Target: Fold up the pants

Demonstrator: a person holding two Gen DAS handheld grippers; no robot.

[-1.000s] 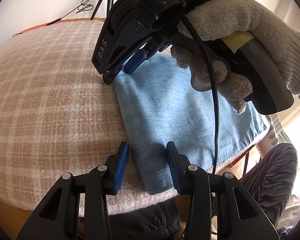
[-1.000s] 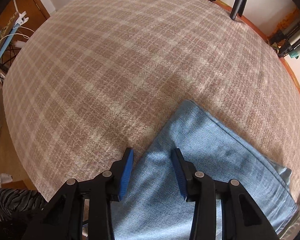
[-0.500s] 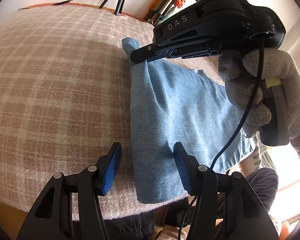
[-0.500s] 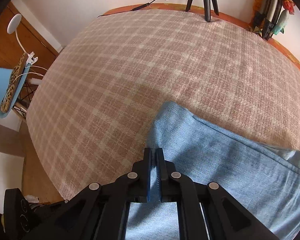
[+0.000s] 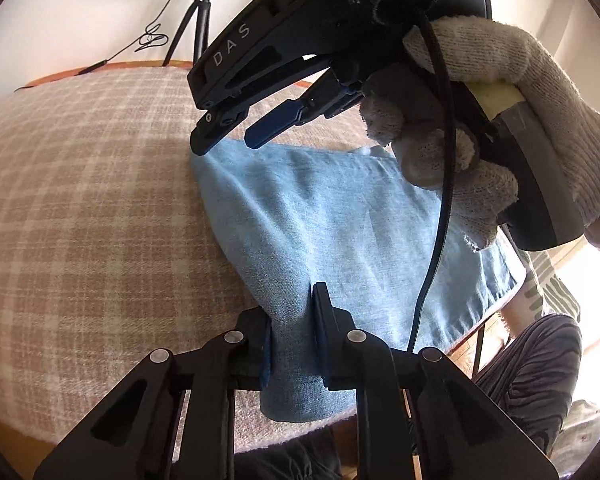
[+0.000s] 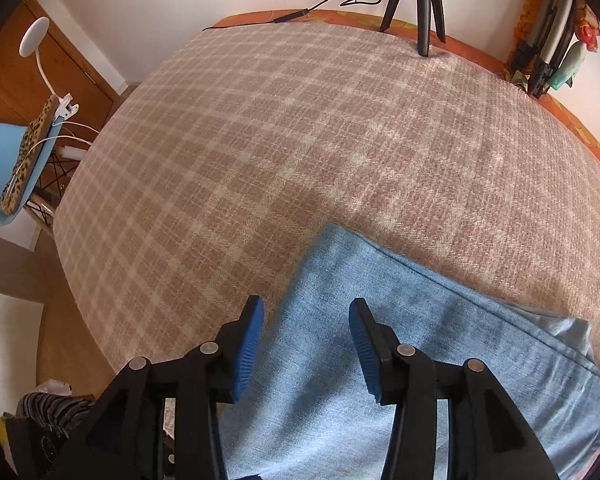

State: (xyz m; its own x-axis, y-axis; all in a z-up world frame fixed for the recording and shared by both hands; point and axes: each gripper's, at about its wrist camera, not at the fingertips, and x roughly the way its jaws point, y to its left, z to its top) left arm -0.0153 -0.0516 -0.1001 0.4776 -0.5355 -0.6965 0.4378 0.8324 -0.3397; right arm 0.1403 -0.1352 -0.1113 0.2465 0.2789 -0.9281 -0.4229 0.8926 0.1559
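Observation:
The light blue pants [image 5: 339,232] lie folded on the plaid table cover [image 5: 80,208], near its front edge. My left gripper [image 5: 290,320] is shut on the near left edge of the pants, with cloth pinched between the blue pads. My right gripper [image 5: 228,136] hovers open just above the far left corner of the pants, held by a gloved hand [image 5: 499,120]. In the right wrist view the right gripper [image 6: 305,320] is open over the pants [image 6: 399,360], with nothing between the pads.
A black tripod [image 6: 419,8] stands at the table's far edge, with a cable [image 6: 292,14] beside it. A blue chair [image 6: 16,168] with a leopard-print item stands off the table's left side. The person's striped trousers [image 5: 539,368] show beyond the front edge.
My left gripper has closed on the near edge of the pants. My right gripper had shut on the far corner, then opened and let it go.

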